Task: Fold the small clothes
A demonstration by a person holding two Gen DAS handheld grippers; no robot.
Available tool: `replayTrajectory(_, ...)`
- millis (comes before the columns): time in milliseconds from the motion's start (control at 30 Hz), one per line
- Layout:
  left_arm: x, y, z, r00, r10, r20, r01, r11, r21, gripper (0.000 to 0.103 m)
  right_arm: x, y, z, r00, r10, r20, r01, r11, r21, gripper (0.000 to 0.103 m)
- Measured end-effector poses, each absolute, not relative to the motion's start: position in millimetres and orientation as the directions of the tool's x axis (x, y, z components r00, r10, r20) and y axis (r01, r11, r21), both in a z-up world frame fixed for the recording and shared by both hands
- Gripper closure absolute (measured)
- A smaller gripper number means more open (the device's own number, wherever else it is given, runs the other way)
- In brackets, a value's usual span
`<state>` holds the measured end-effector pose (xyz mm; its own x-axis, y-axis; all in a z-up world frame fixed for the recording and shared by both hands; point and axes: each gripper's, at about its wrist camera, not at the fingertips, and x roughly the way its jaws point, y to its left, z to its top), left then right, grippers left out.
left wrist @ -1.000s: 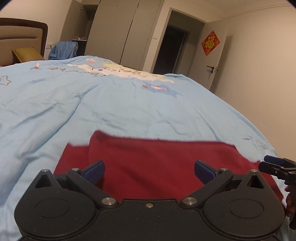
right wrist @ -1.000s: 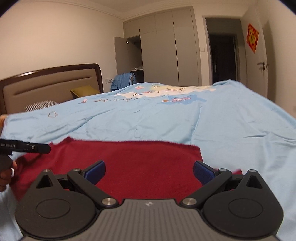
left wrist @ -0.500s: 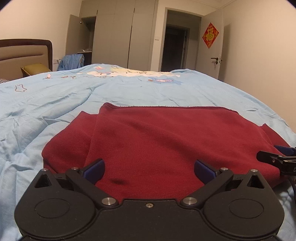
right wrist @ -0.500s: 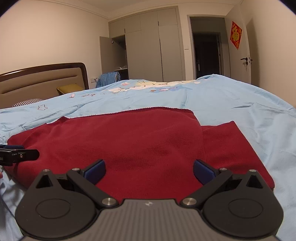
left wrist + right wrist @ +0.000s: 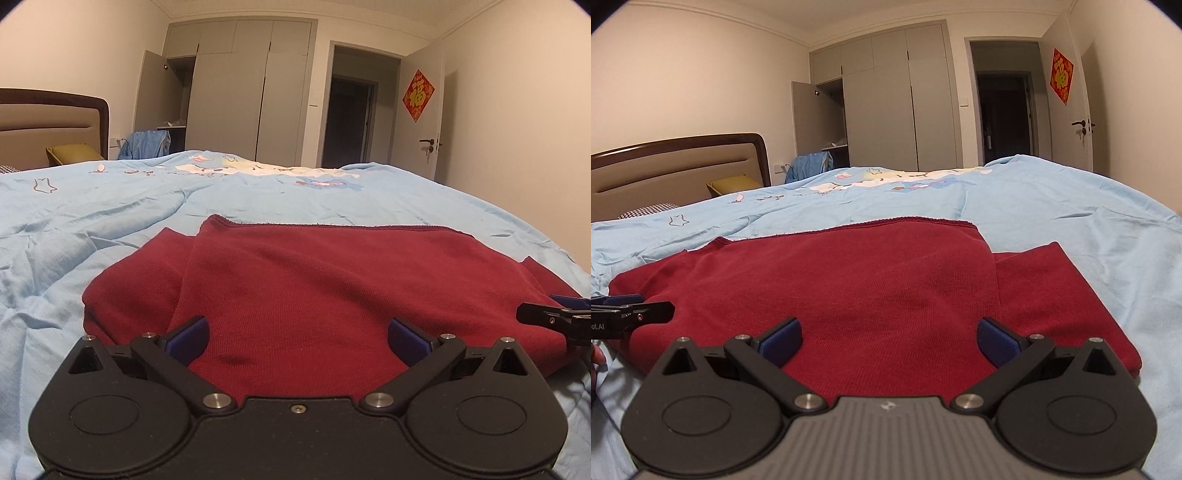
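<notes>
Folded dark red garment (image 5: pixel 332 295) lies flat on light blue duvet (image 5: pixel 92 221), mid-frame. Left gripper (image 5: pixel 297 338) and right gripper (image 5: pixel 888 338) both spread wide, empty, over its near edge.

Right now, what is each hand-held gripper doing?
Left hand-held gripper: open, holding nothing, above the red garment.
Right hand-held gripper: open, holding nothing.

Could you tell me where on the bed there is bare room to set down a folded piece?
The light blue duvet lies bare beyond the red garment's far hem, and to its right toward the door side. In the left view, rumpled duvet lies bare left of the garment. The near middle is crowded: garment and both open grippers.
</notes>
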<state>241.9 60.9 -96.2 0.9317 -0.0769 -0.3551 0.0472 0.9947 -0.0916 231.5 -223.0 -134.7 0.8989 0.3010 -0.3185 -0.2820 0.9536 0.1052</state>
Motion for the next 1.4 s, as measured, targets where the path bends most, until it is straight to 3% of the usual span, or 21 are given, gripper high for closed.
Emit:
replayTrajectory(400,196,71,-57,0.939,-0.022,-0.342,-0.037,0.986,-0.165,0.001,231,-226,-135,0.903,0.294,-0.315,-0.275,0.956,0.103,0.0)
replayTrajectory(667,193,100,-64,0.868,0.096,-0.488,-0.23,0.947,-0.224,0.001,224,-221,-133,0.915,0.259,-0.311,-0.237,0.966,0.105,0.0)
replayTrajectory(867,190,127,-71,0.859,-0.022,-0.511,-0.241,0.864,-0.442,0.001,201,-210,-119,0.938,0.274,-0.211,-0.249,0.958,0.14,0.0)
replayTrajectory(1033,188,130,-73,0.869,-0.12,-0.48,-0.196,0.807,-0.557,0.001,203,-183,-107,0.958,0.177,-0.225,-0.17,0.984,0.053,0.0)
replayTrajectory(1400,195,123,-79,0.86,-0.119,-0.496,-0.217,0.795,-0.566,0.001,207,-161,-136,0.952,0.128,-0.277,-0.136,0.991,-0.008,0.0)
